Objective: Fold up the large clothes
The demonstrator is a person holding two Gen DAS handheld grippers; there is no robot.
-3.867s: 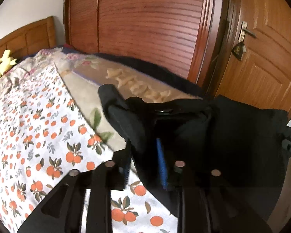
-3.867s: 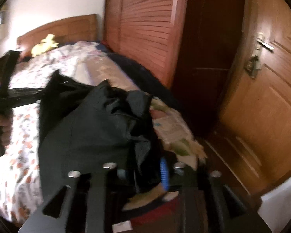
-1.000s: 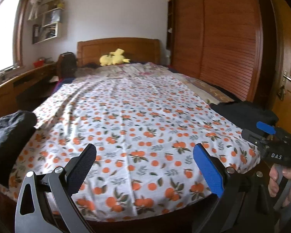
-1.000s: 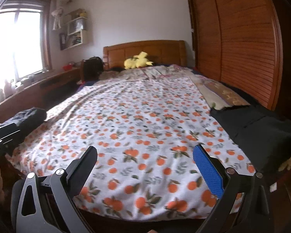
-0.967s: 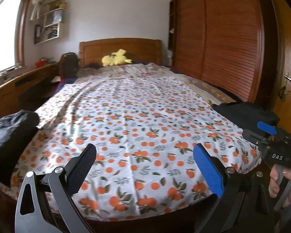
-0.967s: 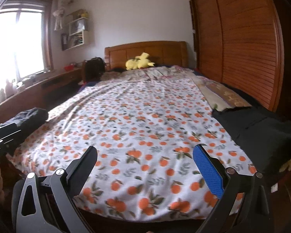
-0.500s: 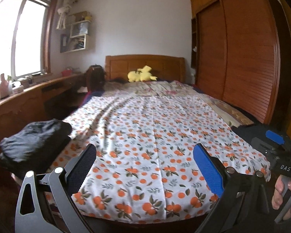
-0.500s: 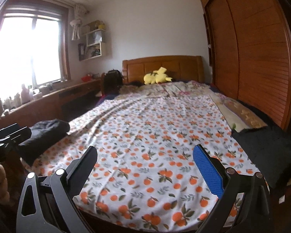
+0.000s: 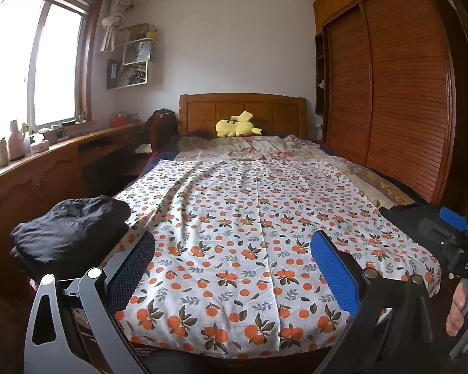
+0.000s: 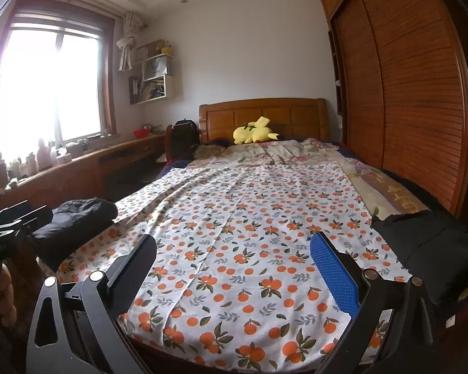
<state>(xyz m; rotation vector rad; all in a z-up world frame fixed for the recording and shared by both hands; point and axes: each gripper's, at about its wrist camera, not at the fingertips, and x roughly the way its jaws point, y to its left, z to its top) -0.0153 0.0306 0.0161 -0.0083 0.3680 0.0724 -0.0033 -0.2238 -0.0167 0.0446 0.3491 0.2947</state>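
Left tongs (image 9: 232, 268) and right tongs (image 10: 232, 265) both spread wide, holding nothing. One dark garment (image 9: 68, 230) lies bundled at the bed's (image 9: 249, 205) left corner; another (image 10: 427, 246) at its right edge.

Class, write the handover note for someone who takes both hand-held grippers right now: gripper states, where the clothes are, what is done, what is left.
Left hand-held gripper: open, empty, at the bed's foot.
Right hand-held gripper: open, empty, beside it.
Black folded garment: lies on the bed's right edge near the wardrobe.
Dark bundle of clothes: at the bed's left corner, looks unfolded.
Orange-print sheet: nothing on its middle.
Done: apparently one garment. Left: probably fetch the bundle, spread it and fold.
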